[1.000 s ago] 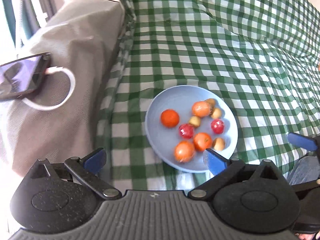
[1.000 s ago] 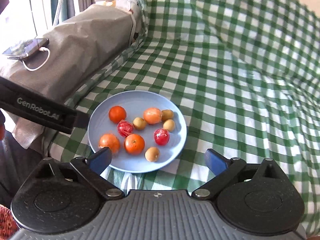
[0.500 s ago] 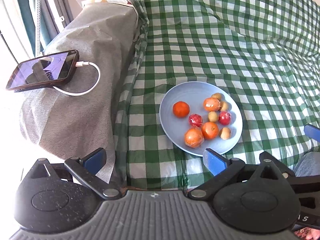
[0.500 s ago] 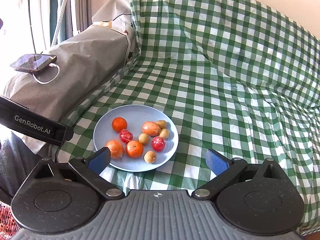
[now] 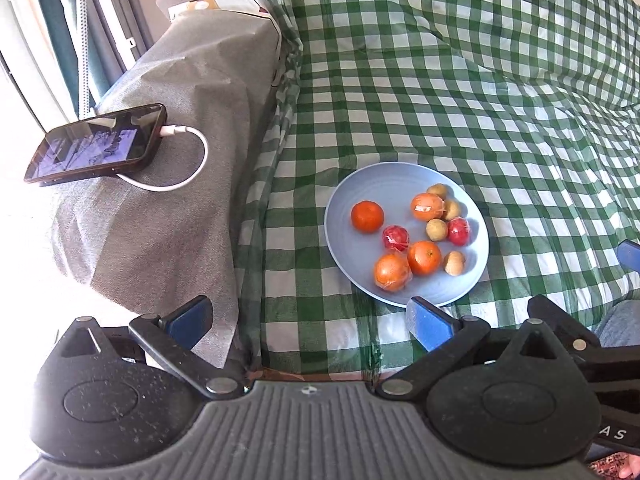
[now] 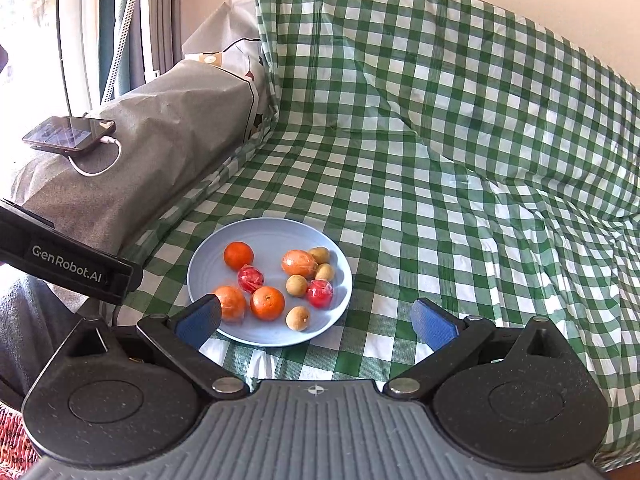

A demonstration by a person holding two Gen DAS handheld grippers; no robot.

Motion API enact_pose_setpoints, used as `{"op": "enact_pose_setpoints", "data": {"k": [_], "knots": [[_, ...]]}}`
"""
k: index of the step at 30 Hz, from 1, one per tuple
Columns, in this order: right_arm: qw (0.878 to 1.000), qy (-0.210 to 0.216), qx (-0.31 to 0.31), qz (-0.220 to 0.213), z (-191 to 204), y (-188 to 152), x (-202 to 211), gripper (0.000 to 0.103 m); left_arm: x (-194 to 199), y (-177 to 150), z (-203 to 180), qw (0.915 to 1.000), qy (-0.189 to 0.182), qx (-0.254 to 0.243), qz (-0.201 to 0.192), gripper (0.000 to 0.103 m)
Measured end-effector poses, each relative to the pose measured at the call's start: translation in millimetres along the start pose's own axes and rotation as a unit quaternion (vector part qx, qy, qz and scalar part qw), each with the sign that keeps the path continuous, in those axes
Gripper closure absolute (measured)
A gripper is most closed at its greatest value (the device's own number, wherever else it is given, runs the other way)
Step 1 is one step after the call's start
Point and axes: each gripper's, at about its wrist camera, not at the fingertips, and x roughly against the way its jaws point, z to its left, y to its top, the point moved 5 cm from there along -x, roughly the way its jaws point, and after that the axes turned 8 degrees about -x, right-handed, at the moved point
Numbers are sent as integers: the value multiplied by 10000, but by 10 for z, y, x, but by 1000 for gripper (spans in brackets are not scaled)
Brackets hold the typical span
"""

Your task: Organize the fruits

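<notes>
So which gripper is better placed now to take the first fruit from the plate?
Probably the right gripper: open, with the plate just ahead between its fingers. The left gripper, also open, has the plate off toward its right finger.

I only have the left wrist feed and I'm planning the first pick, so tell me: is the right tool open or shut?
Observer: Open. The right tool has its blue pads wide apart, with nothing held between them.
Operator: How is it lined up with the plate?
Observer: The blue plate lies left of its centre line. The left pad's tip overlaps the nearest orange in the right wrist picture, and the right pad is over bare checked cloth.
</notes>
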Motion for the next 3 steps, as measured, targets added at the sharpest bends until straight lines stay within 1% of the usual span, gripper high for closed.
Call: {"op": "enact_pose_setpoints", "data": {"k": [3], "knots": [[10000, 10, 7, 1, -8, -2, 1, 1, 21, 7, 5, 9999, 82, -9, -67, 0]]}}
